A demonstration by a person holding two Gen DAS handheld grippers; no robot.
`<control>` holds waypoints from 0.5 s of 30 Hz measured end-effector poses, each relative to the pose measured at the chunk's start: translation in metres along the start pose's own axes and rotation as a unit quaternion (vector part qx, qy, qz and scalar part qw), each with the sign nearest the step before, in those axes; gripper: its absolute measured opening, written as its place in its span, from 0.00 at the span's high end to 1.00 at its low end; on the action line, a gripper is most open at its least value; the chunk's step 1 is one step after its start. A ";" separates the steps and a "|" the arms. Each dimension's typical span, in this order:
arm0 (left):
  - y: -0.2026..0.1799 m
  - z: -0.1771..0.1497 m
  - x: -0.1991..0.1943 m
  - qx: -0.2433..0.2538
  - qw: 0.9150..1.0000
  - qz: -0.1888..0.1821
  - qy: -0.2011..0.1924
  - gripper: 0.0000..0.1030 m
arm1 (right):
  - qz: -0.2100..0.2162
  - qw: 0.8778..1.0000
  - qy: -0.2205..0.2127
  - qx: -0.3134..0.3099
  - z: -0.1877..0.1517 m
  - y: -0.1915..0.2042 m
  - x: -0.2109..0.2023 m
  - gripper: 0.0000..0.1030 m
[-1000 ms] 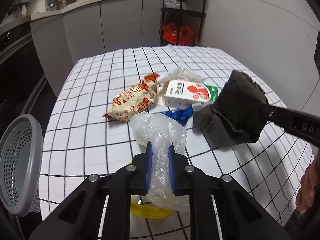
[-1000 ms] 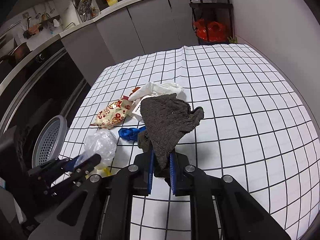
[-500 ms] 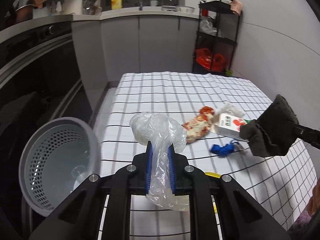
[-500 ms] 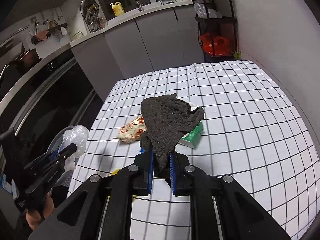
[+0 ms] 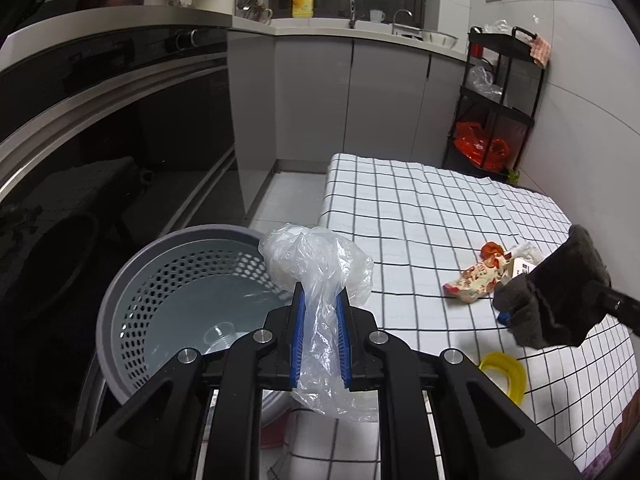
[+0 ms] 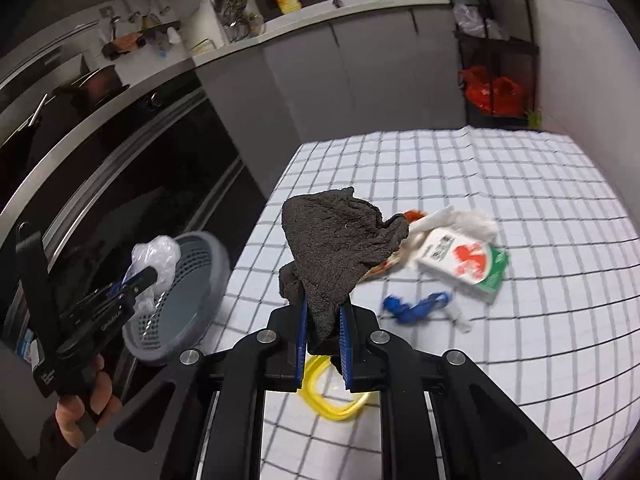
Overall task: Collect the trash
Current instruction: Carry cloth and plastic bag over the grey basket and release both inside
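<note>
My left gripper (image 5: 320, 300) is shut on a crumpled clear plastic bag (image 5: 316, 264) and holds it at the rim of the grey perforated bin (image 5: 160, 288), which stands left of the checked table (image 5: 420, 208). My right gripper (image 6: 323, 312) is shut on a dark grey cloth (image 6: 336, 240) above the table's left part. The cloth also shows at the right of the left wrist view (image 5: 556, 300). The left gripper with the bag (image 6: 156, 256) shows over the bin (image 6: 188, 292) in the right wrist view.
On the table lie a snack wrapper (image 5: 476, 280), a white-green carton (image 6: 464, 264), white tissue (image 6: 472, 216), a blue scrap (image 6: 416, 306) and a yellow ring (image 6: 332, 400). Dark oven fronts (image 5: 100, 140) stand left, a black shelf rack (image 5: 500, 100) behind.
My left gripper has swung left with the plastic bag, from over the table to the bin's rim. My right gripper, still holding the cloth, has moved left toward the table's edge.
</note>
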State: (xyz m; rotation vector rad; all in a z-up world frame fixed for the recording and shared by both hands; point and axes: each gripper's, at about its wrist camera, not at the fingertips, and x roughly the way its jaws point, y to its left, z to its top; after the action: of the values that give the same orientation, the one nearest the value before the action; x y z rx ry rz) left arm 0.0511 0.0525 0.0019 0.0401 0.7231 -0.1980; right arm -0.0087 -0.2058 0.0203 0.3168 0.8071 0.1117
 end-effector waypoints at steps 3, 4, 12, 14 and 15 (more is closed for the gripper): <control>0.012 -0.004 -0.005 -0.001 1.000 0.008 0.003 0.86 | 0.008 1.000 0.009 -0.016 -0.004 0.020 0.006 0.87; 0.017 -0.005 -0.007 -0.002 1.000 0.010 0.004 0.86 | 0.012 1.000 0.010 -0.021 -0.004 0.027 0.006 0.87; 0.057 -0.009 -0.002 -0.026 0.999 0.039 0.014 0.86 | 0.033 0.997 0.013 -0.068 0.005 0.081 0.029 0.87; 0.066 -0.009 0.003 -0.033 0.998 0.046 0.019 0.86 | 0.044 0.996 0.019 -0.079 0.008 0.096 0.042 0.87; 0.070 -0.009 0.006 -0.036 0.998 0.048 0.022 0.86 | 0.048 0.995 0.021 -0.083 0.010 0.104 0.047 0.87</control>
State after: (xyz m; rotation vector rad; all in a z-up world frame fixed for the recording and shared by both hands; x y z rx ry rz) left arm 0.0628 0.1215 -0.0110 0.0100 0.7697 -0.0802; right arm 0.0335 -0.0991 0.0274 0.1965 0.8192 0.2759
